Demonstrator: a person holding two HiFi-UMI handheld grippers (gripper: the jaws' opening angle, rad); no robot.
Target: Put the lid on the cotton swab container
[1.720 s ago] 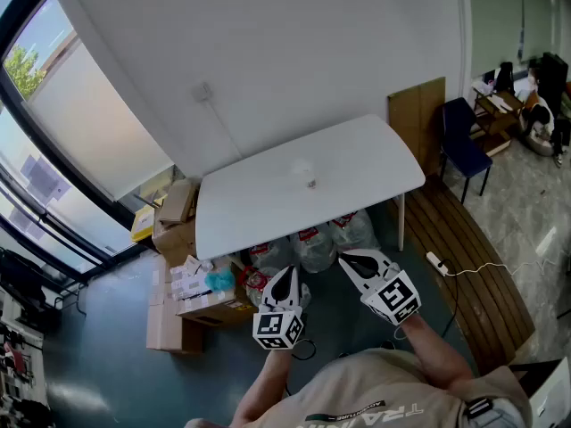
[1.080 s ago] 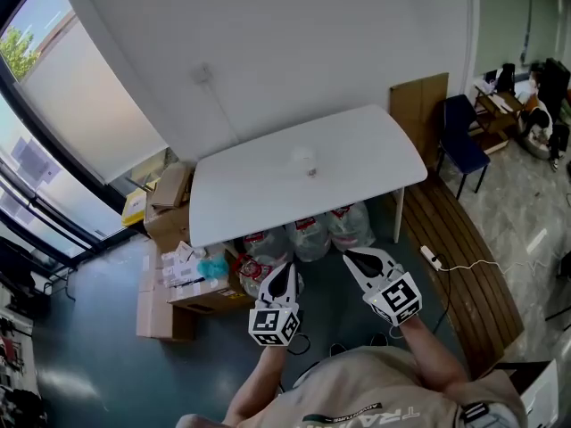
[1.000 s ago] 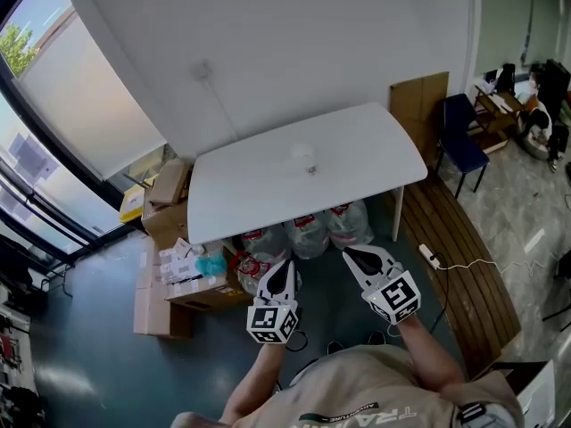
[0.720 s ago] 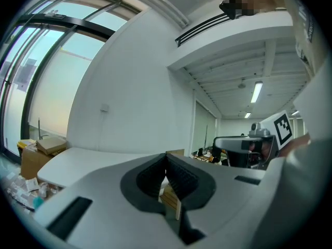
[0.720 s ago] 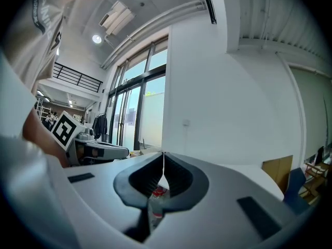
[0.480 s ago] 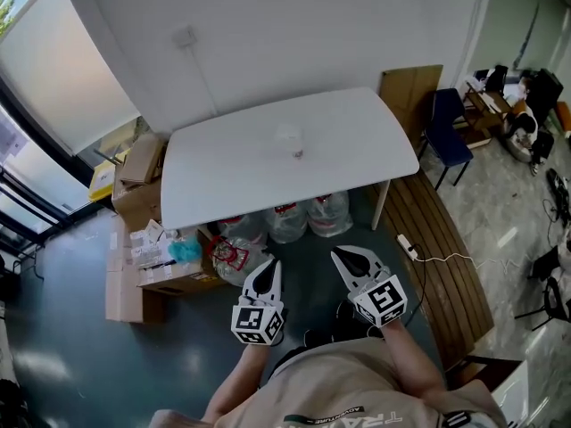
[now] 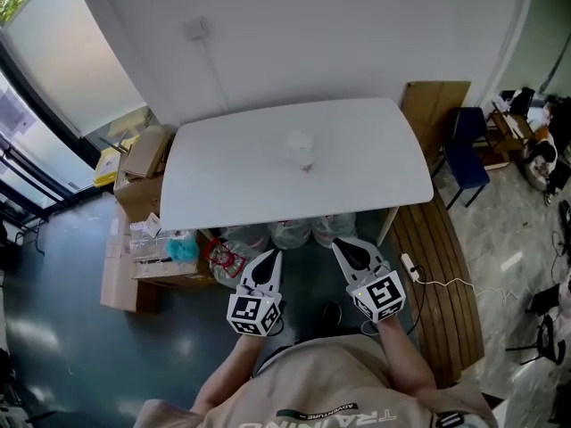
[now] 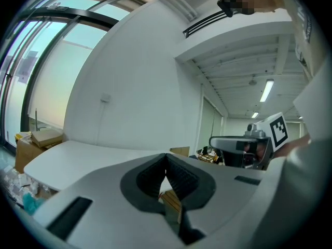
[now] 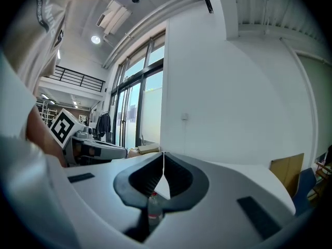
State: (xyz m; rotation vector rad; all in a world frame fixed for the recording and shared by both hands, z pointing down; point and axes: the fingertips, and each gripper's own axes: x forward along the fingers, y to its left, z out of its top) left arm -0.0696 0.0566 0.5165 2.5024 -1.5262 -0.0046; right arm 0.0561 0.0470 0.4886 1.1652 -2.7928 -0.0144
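Note:
A small clear cotton swab container point(image 7: 300, 140) stands near the middle of the white table point(image 7: 214, 185), with a small dark-tipped piece point(image 7: 307, 165) just in front of it; which is the lid I cannot tell. My left gripper point(image 7: 271, 258) and right gripper point(image 7: 342, 248) hang side by side below the table's near edge, well short of the container. Both are shut, jaw tips touching, nothing held. In the left gripper view the jaws point(image 8: 166, 166) meet over the table; the right gripper view shows the same point(image 9: 164, 166).
Clear water bottles point(image 7: 308, 231) and a red-printed bag point(image 7: 223, 259) sit under the table. Cardboard boxes point(image 7: 134, 266) are stacked at the left by the window. A blue chair point(image 7: 466, 154), a board point(image 7: 433, 112) and a wooden bench point(image 7: 442, 283) stand at the right.
The view has shifted: the table now sits closer and more centred. Both grippers stayed shut and side by side, now near the table's front edge.

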